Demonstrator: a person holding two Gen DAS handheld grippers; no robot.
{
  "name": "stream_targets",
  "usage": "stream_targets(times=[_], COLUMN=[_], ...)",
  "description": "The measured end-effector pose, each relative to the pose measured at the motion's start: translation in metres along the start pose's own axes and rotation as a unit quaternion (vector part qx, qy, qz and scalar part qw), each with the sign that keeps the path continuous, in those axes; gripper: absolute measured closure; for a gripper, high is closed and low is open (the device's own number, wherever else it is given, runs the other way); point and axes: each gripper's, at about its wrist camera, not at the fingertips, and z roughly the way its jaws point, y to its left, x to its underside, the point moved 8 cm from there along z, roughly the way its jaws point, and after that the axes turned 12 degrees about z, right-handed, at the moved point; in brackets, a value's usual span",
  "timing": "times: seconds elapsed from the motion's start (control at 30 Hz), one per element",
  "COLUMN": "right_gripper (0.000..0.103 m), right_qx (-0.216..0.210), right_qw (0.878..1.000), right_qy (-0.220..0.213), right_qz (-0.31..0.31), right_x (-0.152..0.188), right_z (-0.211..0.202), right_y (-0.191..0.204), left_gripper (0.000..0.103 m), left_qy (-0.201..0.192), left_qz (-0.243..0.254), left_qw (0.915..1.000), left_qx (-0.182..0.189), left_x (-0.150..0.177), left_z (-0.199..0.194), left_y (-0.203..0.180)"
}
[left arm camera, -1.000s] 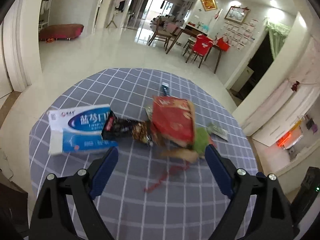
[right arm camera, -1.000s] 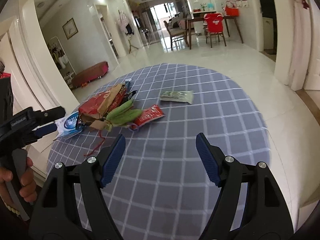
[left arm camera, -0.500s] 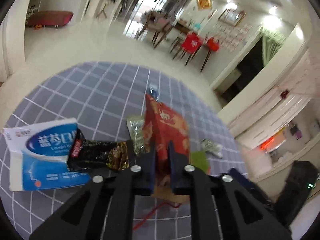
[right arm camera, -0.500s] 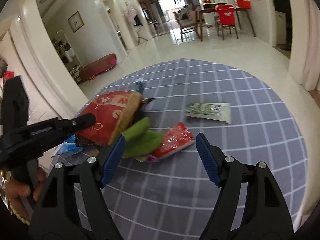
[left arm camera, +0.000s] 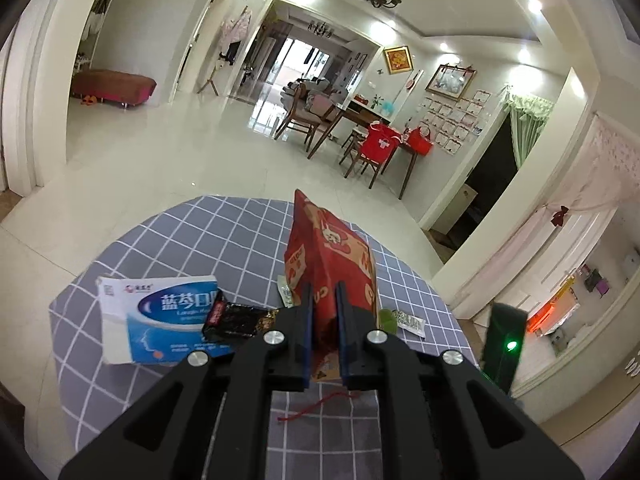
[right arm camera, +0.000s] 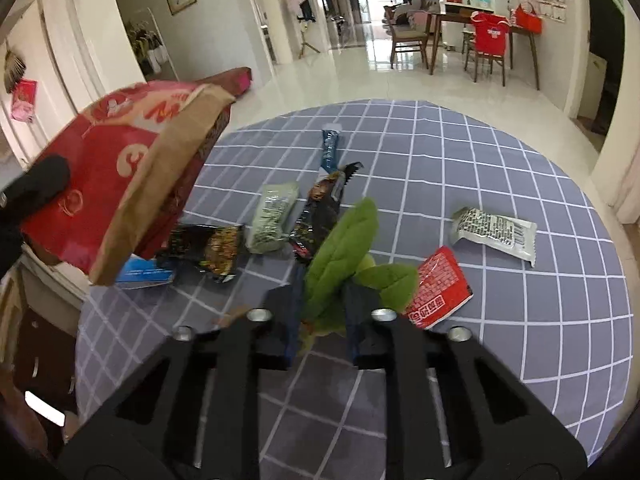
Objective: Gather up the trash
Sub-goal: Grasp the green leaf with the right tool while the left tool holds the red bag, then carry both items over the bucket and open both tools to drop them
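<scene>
A round table with a grey checked cloth [right arm camera: 480, 152] carries scattered trash. My left gripper [left arm camera: 322, 300] is shut on the lower edge of a red paper bag [left arm camera: 328, 248], which stands lifted and upright above the cloth. In the right wrist view the same red paper bag [right arm camera: 120, 172] hangs at the left, its brown side facing me. My right gripper [right arm camera: 322, 300] is shut on a bunch of green leaves [right arm camera: 344, 248]. Close by lie a red packet [right arm camera: 438, 288], a silver packet [right arm camera: 494, 232] and a pale green packet [right arm camera: 274, 216].
A blue-and-white box [left arm camera: 160, 312] and a black wrapper [left arm camera: 236, 318] lie left of the bag, with a red string [left arm camera: 316, 408] under it. Two dark wrappers [right arm camera: 320, 204] and a blue one [right arm camera: 330, 146] sit mid-table. Tiled floor surrounds the table; a dining set [left arm camera: 360, 136] stands far back.
My left gripper closed on the red bag and raised it upright off the cloth. My right gripper moved in over the green leaves and closed on them.
</scene>
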Motion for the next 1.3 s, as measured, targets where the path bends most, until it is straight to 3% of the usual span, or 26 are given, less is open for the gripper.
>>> stream_targets(times=[0.27,0.5,0.67,0.9,1.1,1.3], right_gripper=[0.097,0.096,0.096,0.096,0.096,0.094], right_qx=[-0.070,-0.084,-0.054,0.030,0.079,0.097], right_qw=[0.994,0.984,0.979,0.967,0.955,0.942], right_qy=[-0.071,-0.130,-0.157,-0.175,-0.157,-0.139], right_qz=[0.047,0.089,0.120,0.182,0.237,0.290], right_x=[-0.023,-0.016,0.011,0.068,0.113,0.142], right_z=[-0.106,-0.202,-0.260,-0.314,-0.317,-0.298], right_y=[-0.011,-0.062,-0.126,-0.236,-0.313,-0.376], left_gripper=[0.094,0.094,0.093,0.093,0.093,0.093], left_qy=[-0.023,-0.027,-0.002,0.055,0.113,0.161], left_qz=[0.027,0.074,0.111,0.170,0.215,0.252], left_qw=[0.9993,0.9955,0.9888,0.9692,0.9510,0.9361], left_qx=[0.012,0.052,0.099,0.170,0.191,0.186], left_x=[-0.005,0.008,0.040,0.105,0.163,0.209], left_z=[-0.040,-0.064,-0.058,-0.027,0.009,0.047], left_y=[-0.037,-0.117,-0.192,-0.307,-0.373,-0.404])
